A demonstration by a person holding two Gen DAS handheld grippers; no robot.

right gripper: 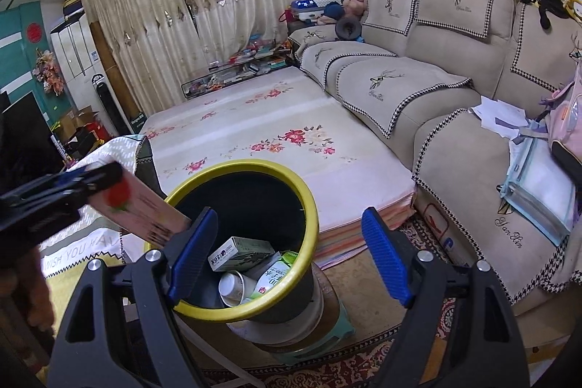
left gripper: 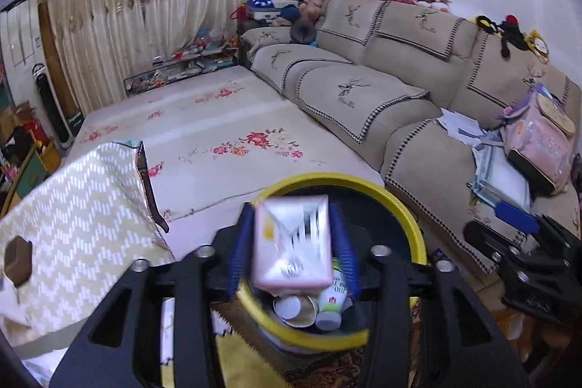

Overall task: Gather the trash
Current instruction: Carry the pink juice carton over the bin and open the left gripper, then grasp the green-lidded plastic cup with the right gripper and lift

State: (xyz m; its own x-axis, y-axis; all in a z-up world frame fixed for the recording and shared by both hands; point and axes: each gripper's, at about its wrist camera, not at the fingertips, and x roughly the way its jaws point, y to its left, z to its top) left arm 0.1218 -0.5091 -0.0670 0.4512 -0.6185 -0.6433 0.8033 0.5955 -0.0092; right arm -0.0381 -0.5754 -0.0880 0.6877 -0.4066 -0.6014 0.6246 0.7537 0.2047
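My left gripper (left gripper: 293, 242) is shut on a pink carton (left gripper: 293, 242) and holds it over the yellow-rimmed black bin (left gripper: 411, 220). In the right wrist view the carton (right gripper: 142, 210) slants down at the bin's left rim (right gripper: 309, 206), held by the left gripper (right gripper: 72, 184). The bin holds a white box (right gripper: 240, 253), a paper cup (right gripper: 232, 286) and a green-and-white carton (right gripper: 272, 279). My right gripper (right gripper: 291, 253) is open and empty, just in front of and above the bin. It shows at the right edge of the left wrist view (left gripper: 527, 242).
A beige sofa (right gripper: 436, 90) with papers and a pink backpack (left gripper: 538, 140) runs along the right. A floral-covered mattress (right gripper: 272, 133) lies behind the bin. A patterned cloth (left gripper: 72, 213) covers furniture at left. The bin stands on a green stool (right gripper: 327, 333) on a rug.
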